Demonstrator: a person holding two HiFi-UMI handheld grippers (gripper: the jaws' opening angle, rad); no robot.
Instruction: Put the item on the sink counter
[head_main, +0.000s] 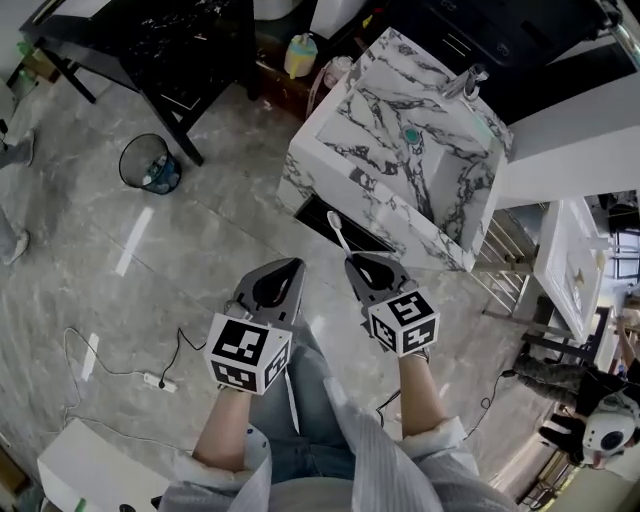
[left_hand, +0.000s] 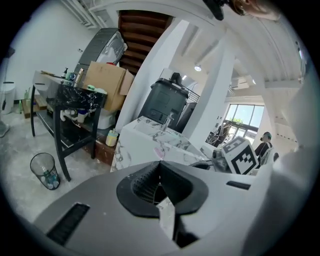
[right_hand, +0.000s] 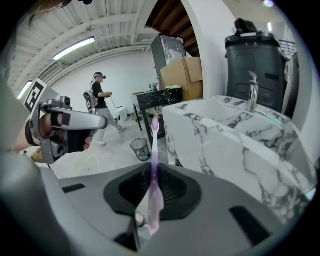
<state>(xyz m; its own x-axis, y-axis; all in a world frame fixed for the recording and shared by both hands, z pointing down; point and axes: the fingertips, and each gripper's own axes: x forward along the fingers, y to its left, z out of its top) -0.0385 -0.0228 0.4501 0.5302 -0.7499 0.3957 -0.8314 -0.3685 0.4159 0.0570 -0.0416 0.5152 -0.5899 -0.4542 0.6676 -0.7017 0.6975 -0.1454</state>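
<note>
The toothbrush (right_hand: 153, 150) sticks out along the jaws of your right gripper (right_hand: 151, 172), bristle head leading. It is just short of the sink counter (right_hand: 235, 130), off its near front face and not yet over the marble top. This looks like the carry step. Lift the brush above the counter's flat rim and stay clear of the basin. Tip the brush flat, then lower it until the handle rests before you let go. The right jaws stand narrowly apart, pinched on the lower handle. Your left gripper (left_hand: 160, 167), on the far side from the counter, has its jaws together with nothing between them.
</note>
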